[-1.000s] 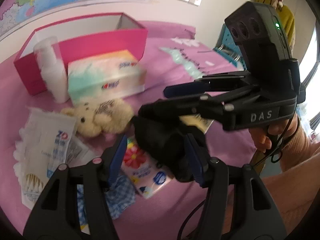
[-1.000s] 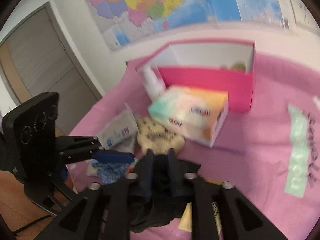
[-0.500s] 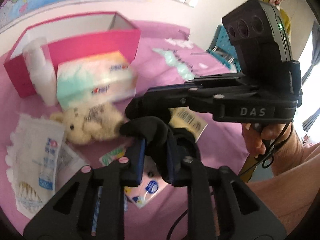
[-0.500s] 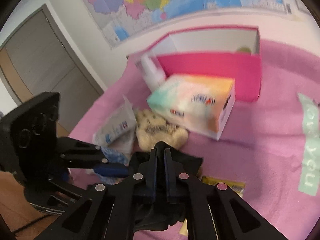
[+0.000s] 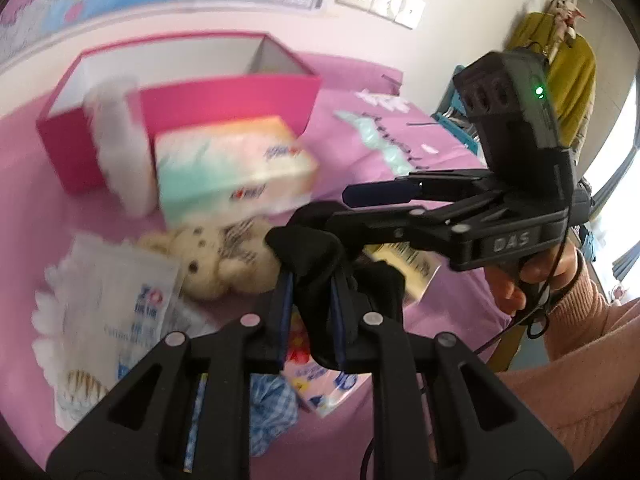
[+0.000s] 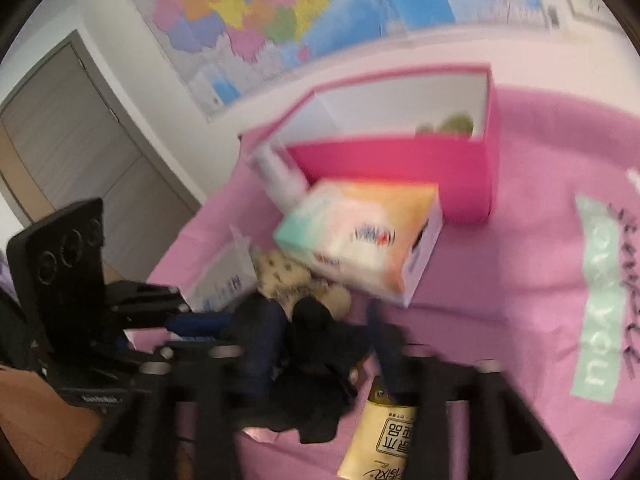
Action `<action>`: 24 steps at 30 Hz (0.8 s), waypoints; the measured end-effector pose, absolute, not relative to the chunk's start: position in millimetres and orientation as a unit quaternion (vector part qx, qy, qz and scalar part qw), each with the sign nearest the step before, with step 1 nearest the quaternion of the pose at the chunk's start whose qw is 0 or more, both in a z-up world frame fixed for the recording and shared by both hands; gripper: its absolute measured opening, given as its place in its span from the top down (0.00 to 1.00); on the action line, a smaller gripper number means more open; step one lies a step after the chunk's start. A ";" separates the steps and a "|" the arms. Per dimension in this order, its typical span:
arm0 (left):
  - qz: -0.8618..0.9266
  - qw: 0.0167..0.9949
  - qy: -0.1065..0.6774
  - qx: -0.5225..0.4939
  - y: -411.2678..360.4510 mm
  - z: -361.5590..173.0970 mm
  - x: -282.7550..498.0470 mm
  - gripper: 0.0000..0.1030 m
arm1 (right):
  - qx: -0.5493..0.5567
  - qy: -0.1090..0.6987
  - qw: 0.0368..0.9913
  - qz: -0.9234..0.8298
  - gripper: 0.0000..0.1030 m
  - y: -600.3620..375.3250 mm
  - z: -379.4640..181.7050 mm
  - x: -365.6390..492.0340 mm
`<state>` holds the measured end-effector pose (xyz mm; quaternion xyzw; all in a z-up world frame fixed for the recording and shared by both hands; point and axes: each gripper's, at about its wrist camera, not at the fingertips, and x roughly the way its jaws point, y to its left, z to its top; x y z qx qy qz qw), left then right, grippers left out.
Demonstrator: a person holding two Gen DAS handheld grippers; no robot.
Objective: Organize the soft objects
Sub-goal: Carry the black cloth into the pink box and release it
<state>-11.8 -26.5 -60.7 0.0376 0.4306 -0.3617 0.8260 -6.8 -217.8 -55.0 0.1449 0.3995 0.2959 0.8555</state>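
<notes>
Right wrist view is smeared by motion blur: the right gripper (image 6: 328,344) shows only as dark streaks, though its jaws stand spread on either side of the black cloth (image 6: 320,344). The pink box (image 6: 400,168) behind is soft-edged, with something greenish inside that I cannot make out. The left wrist view is sharper near the lens. There the left gripper (image 5: 310,304) has its jaws pinching the black cloth (image 5: 316,256), which bunches into a dark, crumpled fold rising between the blue pads and sagging below them, hiding part of a flowered packet (image 5: 304,364). The cloth hangs just above the pink table (image 5: 440,320), in front of the teddy bear (image 5: 212,260) and the blurred tissue box (image 5: 232,168). The right gripper (image 5: 352,212) reaches in from the right, its lower finger touching the cloth.
</notes>
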 end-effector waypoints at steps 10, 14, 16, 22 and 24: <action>-0.351 0.821 0.448 0.040 -28.6 -73.5 -9.0 0.81 | 0.164 0.419 0.820 0.355 0.87 -202.8 -85.7 5.8; -0.366 0.822 0.435 0.033 -38.6 -63.8 -7.3 0.81 | 0.149 0.398 0.838 0.342 0.93 -205.5 -72.1 -3.5; -0.375 0.825 0.422 0.030 -42.1 -53.3 -7.1 0.81 | 0.158 0.388 0.843 0.339 0.93 -210.0 -65.1 -5.7; -0.391 0.839 0.378 0.023 -49.2 -18.5 2.2 0.81 | 0.172 0.333 0.863 0.338 0.93 -229.0 -26.4 -9.7; -0.389 0.847 0.360 0.026 -53.2 -4.2 9.2 0.81 | 0.175 0.312 0.871 0.337 0.93 -233.9 -12.3 -7.7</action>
